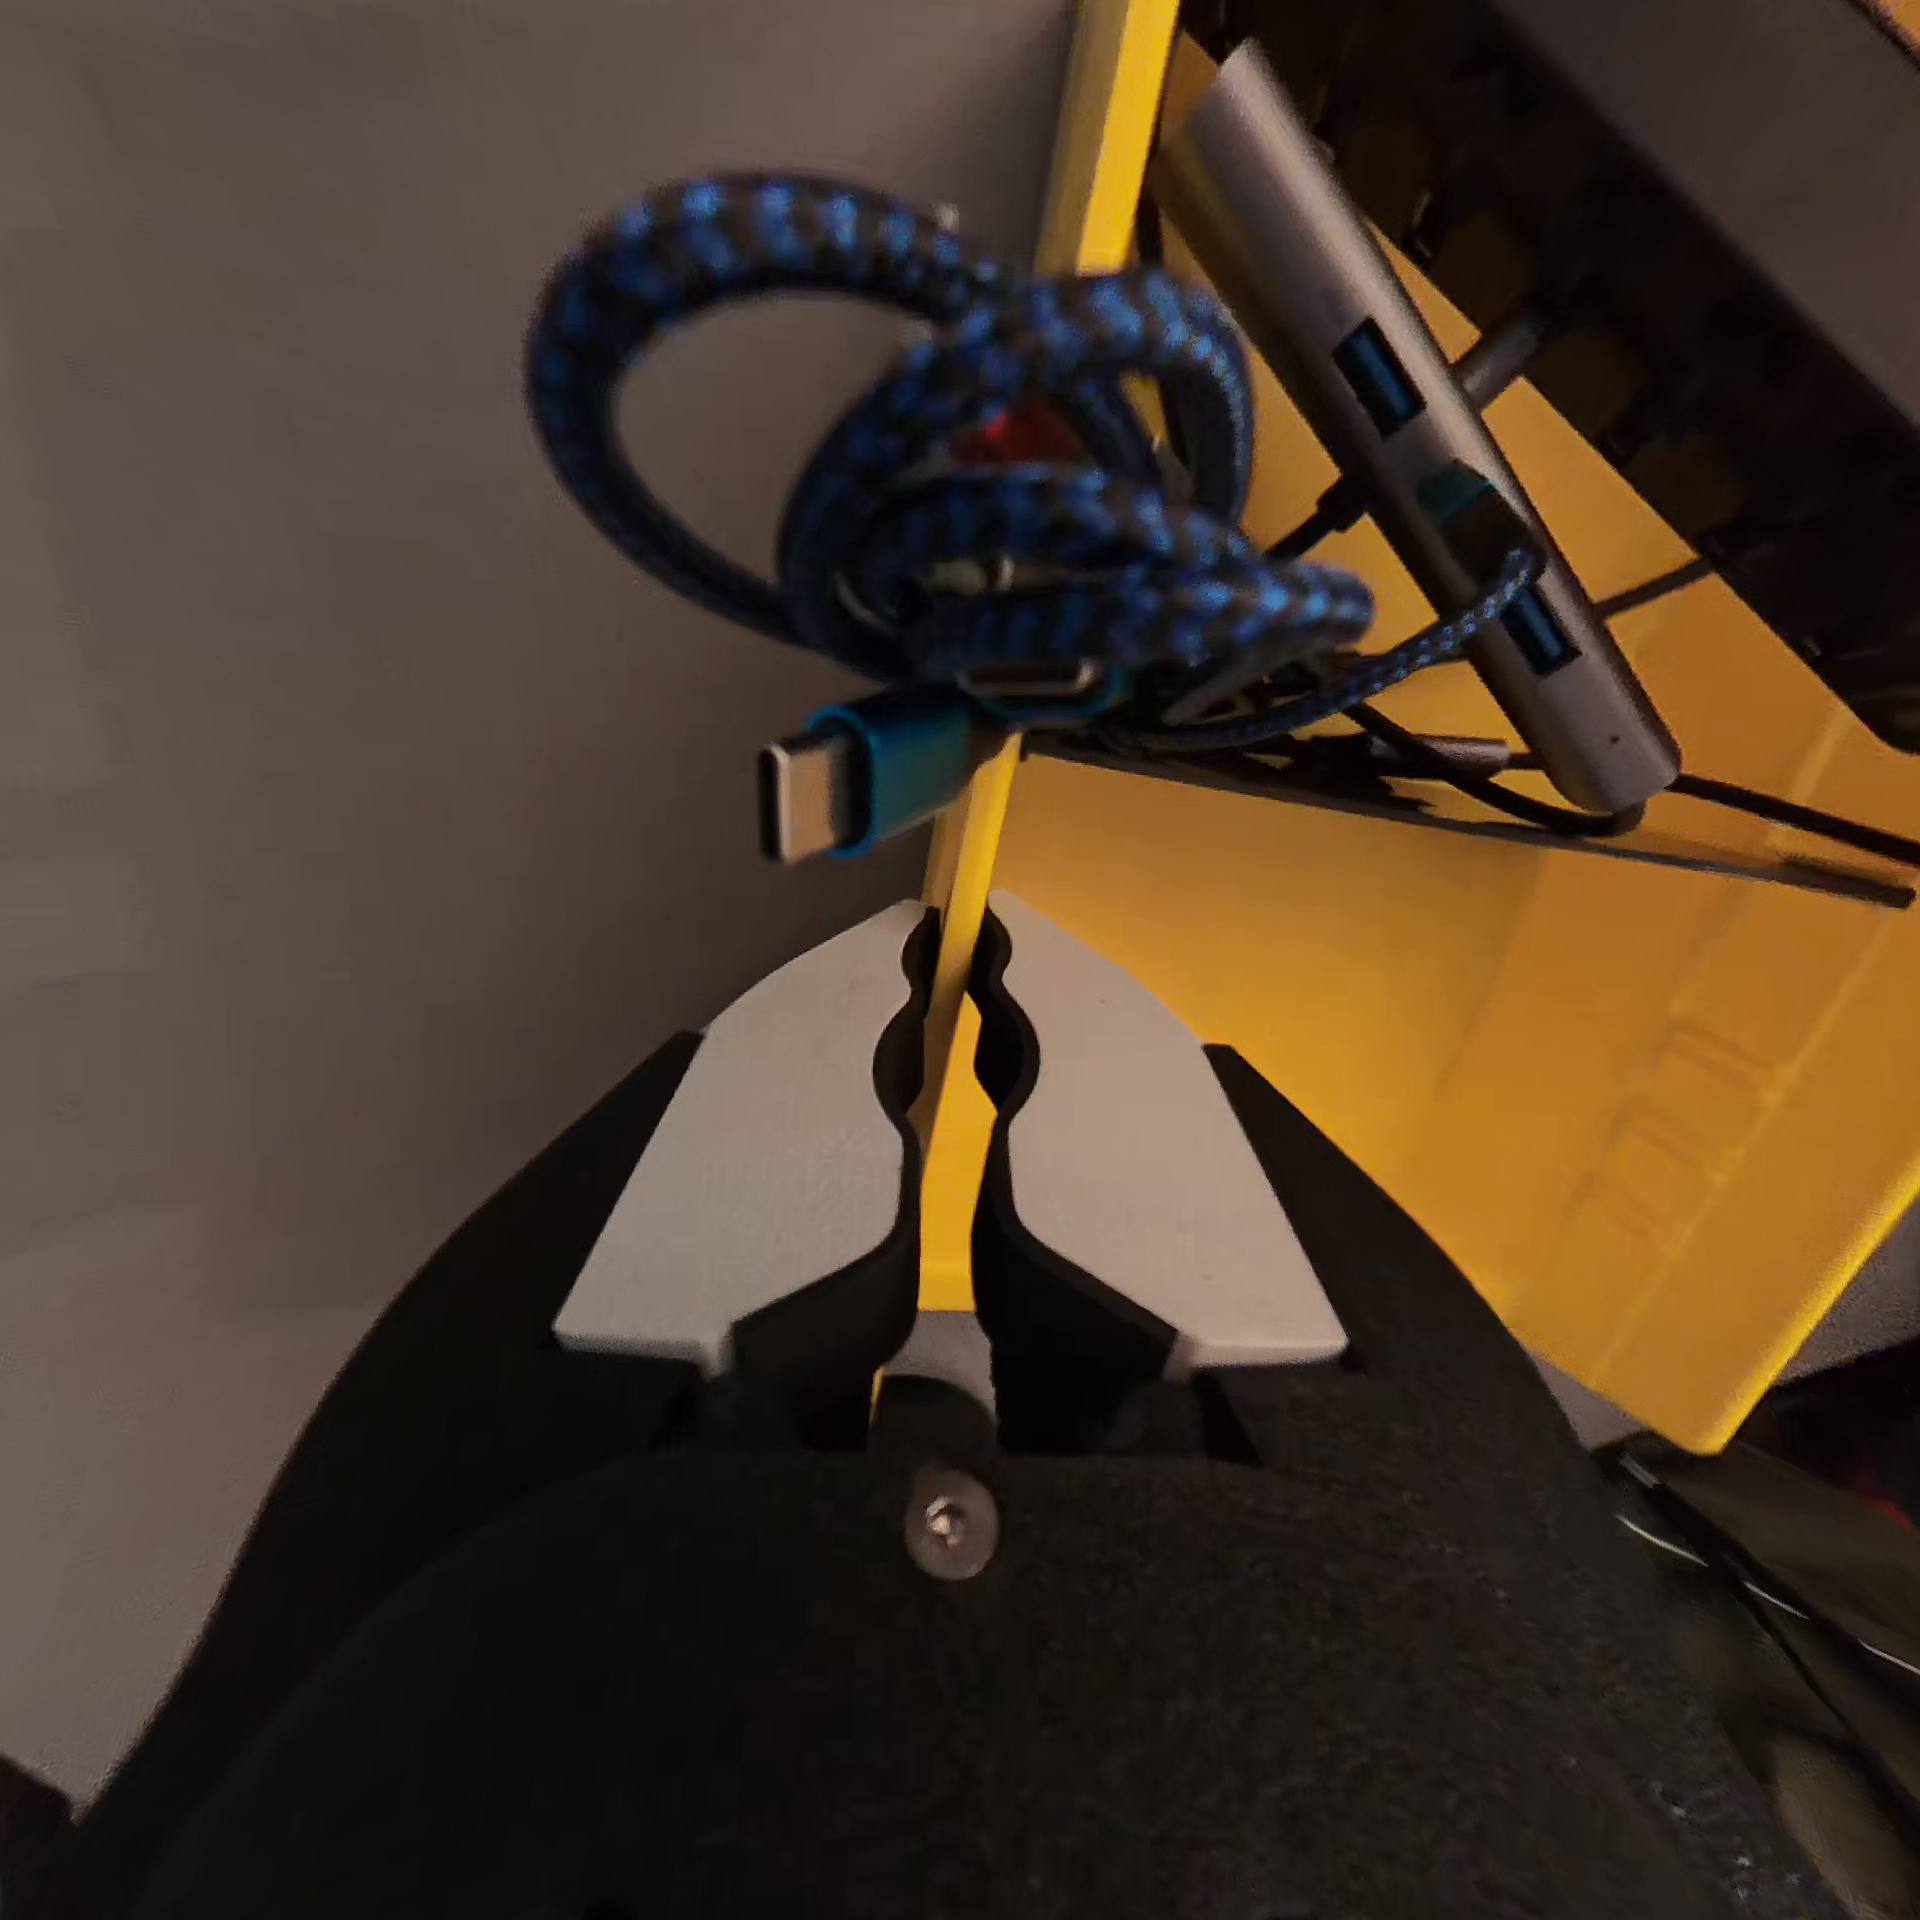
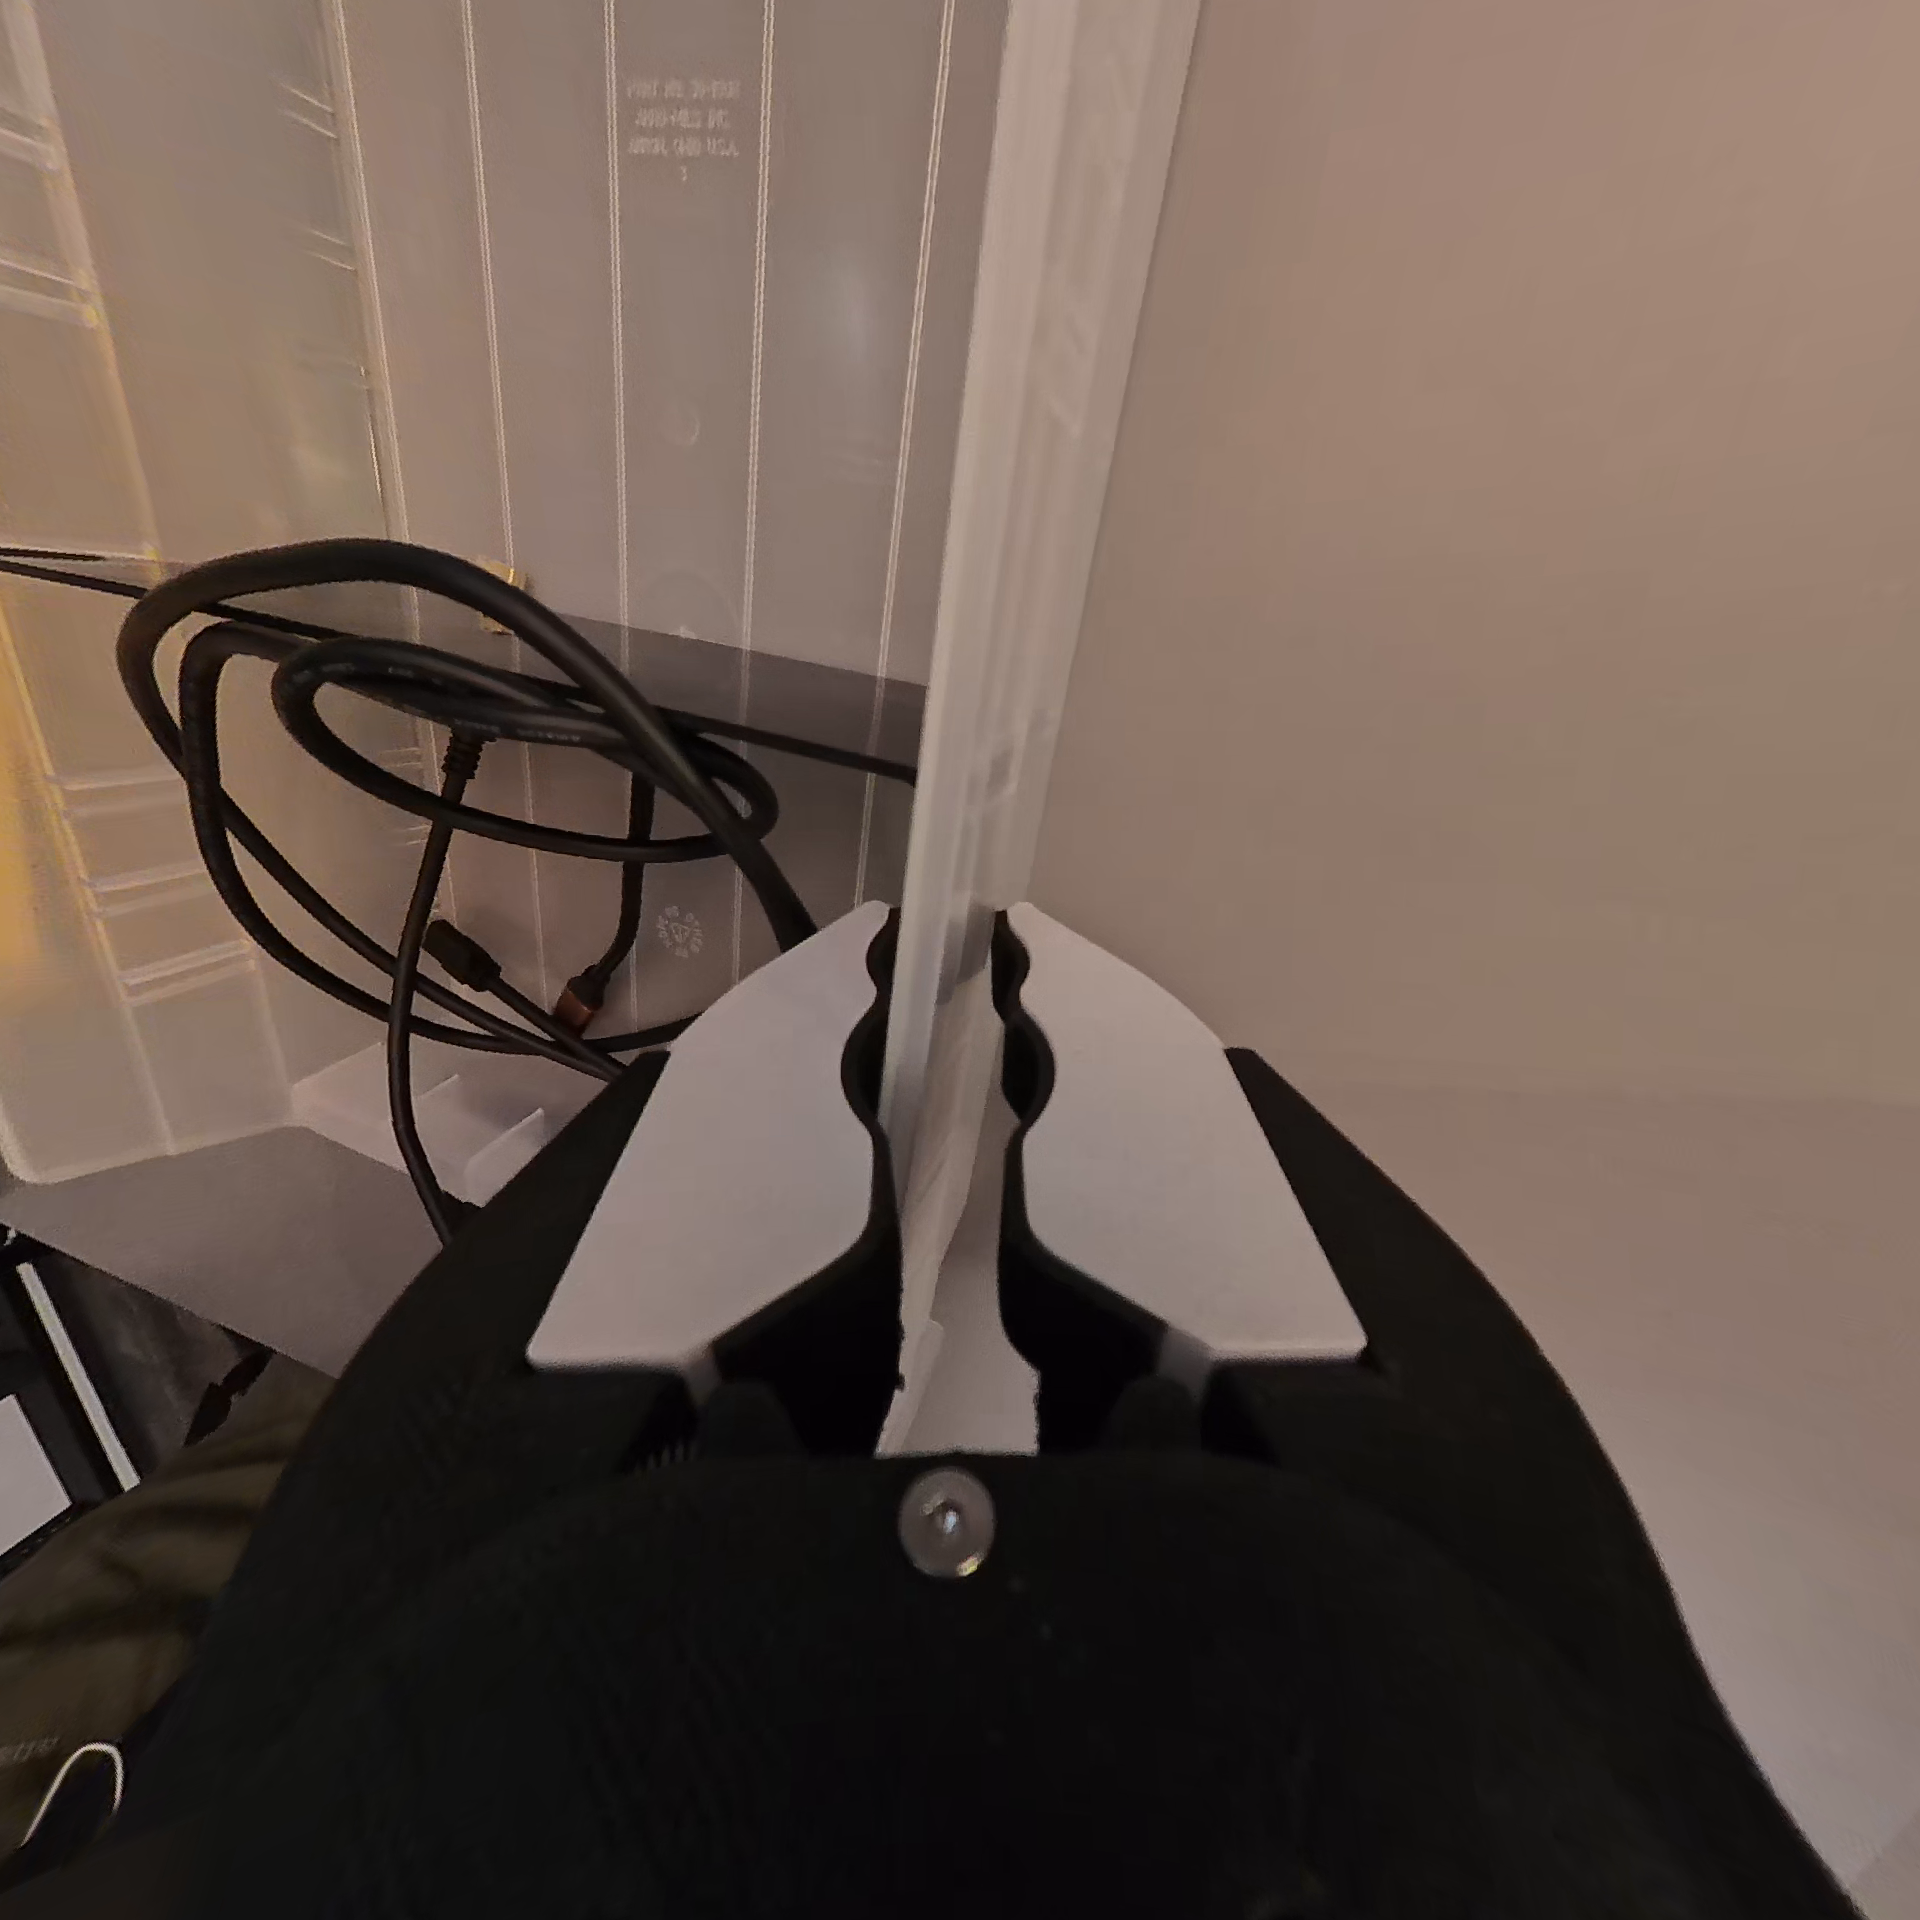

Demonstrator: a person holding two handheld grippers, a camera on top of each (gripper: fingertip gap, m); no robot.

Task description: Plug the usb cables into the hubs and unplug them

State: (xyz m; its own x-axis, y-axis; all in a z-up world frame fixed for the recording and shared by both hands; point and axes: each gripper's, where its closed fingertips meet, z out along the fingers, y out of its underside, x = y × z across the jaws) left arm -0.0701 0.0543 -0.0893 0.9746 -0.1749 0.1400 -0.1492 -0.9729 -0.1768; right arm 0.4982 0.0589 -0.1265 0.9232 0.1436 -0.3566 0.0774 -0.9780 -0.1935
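In the left wrist view my left gripper (image 1: 954,914) is shut on the thin rim of a yellow bin (image 1: 1382,1091), which is tipped up. Inside it a grey USB hub (image 1: 1455,457) with blue ports leans against the wall, and a cable is plugged into its middle port. A coiled blue braided USB cable (image 1: 914,447) spills over the rim, its silver plug with teal shell (image 1: 862,774) pointing left. In the right wrist view my right gripper (image 2: 945,920) is shut on the edge wall of a clear plastic bin (image 2: 644,416), also tipped up, with coiled black cables (image 2: 468,748) inside.
A plain beige surface (image 1: 260,623) fills the left of the left wrist view and the same kind of surface (image 2: 1507,623) fills the right of the right wrist view. Thin black wires (image 1: 1714,821) trail from the hub. Dark objects (image 2: 94,1403) lie at lower left. Across from one pair of fingers to the other is roughly 55 cm.
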